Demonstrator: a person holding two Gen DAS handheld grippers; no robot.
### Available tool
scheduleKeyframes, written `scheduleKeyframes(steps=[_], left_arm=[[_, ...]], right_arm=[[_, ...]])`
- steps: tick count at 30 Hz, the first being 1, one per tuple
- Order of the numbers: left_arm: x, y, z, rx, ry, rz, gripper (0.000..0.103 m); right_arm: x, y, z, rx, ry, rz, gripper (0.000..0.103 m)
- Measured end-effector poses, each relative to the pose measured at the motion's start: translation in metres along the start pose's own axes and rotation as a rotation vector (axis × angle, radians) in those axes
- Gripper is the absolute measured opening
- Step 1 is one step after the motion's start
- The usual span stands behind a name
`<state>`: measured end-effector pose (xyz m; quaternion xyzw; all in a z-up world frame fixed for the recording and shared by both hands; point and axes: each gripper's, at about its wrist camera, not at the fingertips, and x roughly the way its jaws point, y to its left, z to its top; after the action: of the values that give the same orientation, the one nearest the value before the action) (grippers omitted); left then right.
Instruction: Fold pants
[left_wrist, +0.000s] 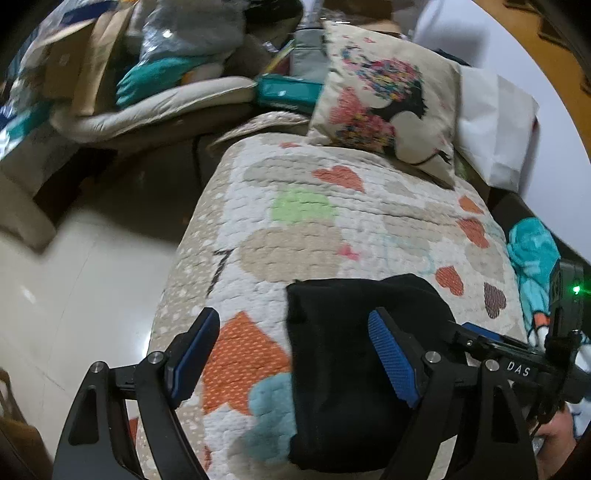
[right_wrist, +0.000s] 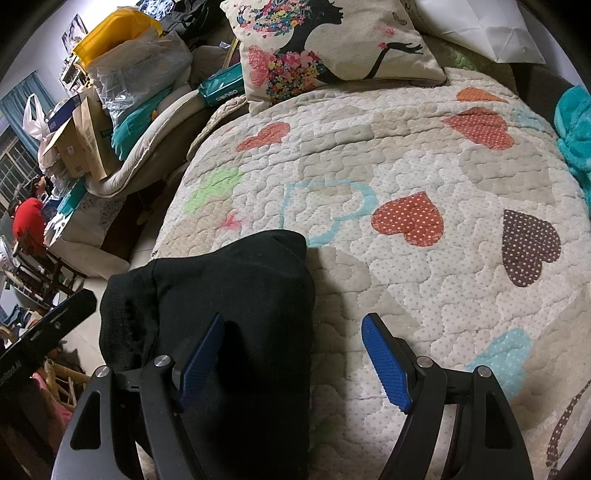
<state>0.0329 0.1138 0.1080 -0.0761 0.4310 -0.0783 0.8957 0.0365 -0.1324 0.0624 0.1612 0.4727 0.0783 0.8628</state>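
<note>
The black pants (left_wrist: 343, 373) lie folded into a compact bundle on the heart-patterned quilt (left_wrist: 303, 221). My left gripper (left_wrist: 291, 358) is open above the bundle's left edge, holding nothing. In the right wrist view the pants (right_wrist: 236, 314) lie at lower left, with a ribbed band at their left side. My right gripper (right_wrist: 295, 354) is open above the bundle's right edge, its left finger (right_wrist: 201, 358) over the cloth and its right finger (right_wrist: 384, 362) over bare quilt (right_wrist: 424, 166). The right gripper's body also shows in the left wrist view (left_wrist: 517, 362).
A printed cushion (left_wrist: 388, 99) and a white pillow (left_wrist: 495, 122) lie at the quilt's far end. A teal cloth (left_wrist: 532, 254) lies at the right edge. Piled bags, boxes and bedding (right_wrist: 122, 99) stand left of the quilt, above the tiled floor (left_wrist: 74, 288).
</note>
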Motion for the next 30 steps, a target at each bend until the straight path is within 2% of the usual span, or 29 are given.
scheduleKeyframes(steps=[3, 7, 13, 15, 16, 17, 20, 21, 24, 25, 27, 30], left_arm=[[0.006, 0.015, -0.003, -0.056, 0.044, -0.032, 0.082], [0.026, 0.021, -0.010, -0.116, 0.124, -0.141, 0.082], [0.068, 0.009, -0.021, -0.106, 0.249, -0.225, 0.082], [0.083, 0.005, -0.026, -0.126, 0.290, -0.289, 0.082], [0.085, 0.002, -0.027, -0.129, 0.280, -0.301, 0.090], [0.086, -0.002, -0.026, -0.118, 0.259, -0.311, 0.092], [0.087, -0.020, -0.027, -0.046, 0.244, -0.289, 0.092], [0.087, -0.025, -0.028, -0.030, 0.243, -0.290, 0.085], [0.083, -0.034, -0.028, 0.005, 0.249, -0.274, 0.070], [0.082, -0.032, -0.026, -0.002, 0.250, -0.275, 0.059], [0.080, -0.028, -0.024, -0.034, 0.260, -0.295, 0.046], [0.076, -0.023, -0.020, -0.061, 0.258, -0.305, 0.038]], right_arm=[[0.007, -0.001, 0.004, 0.018, 0.031, 0.035, 0.082], [0.018, -0.003, 0.007, 0.035, 0.062, 0.068, 0.084], [0.035, -0.003, 0.012, 0.045, 0.100, 0.107, 0.086], [0.042, -0.004, 0.015, 0.053, 0.109, 0.137, 0.086], [0.044, -0.005, 0.016, 0.057, 0.112, 0.146, 0.086], [0.048, -0.004, 0.018, 0.064, 0.119, 0.161, 0.086], [0.055, -0.002, 0.021, 0.069, 0.136, 0.208, 0.086], [0.056, -0.001, 0.022, 0.063, 0.144, 0.217, 0.085], [0.054, 0.005, 0.023, 0.020, 0.161, 0.224, 0.071], [0.053, 0.006, 0.023, 0.013, 0.167, 0.228, 0.065], [0.051, 0.005, 0.023, 0.003, 0.172, 0.224, 0.057], [0.047, 0.008, 0.023, -0.007, 0.169, 0.216, 0.050]])
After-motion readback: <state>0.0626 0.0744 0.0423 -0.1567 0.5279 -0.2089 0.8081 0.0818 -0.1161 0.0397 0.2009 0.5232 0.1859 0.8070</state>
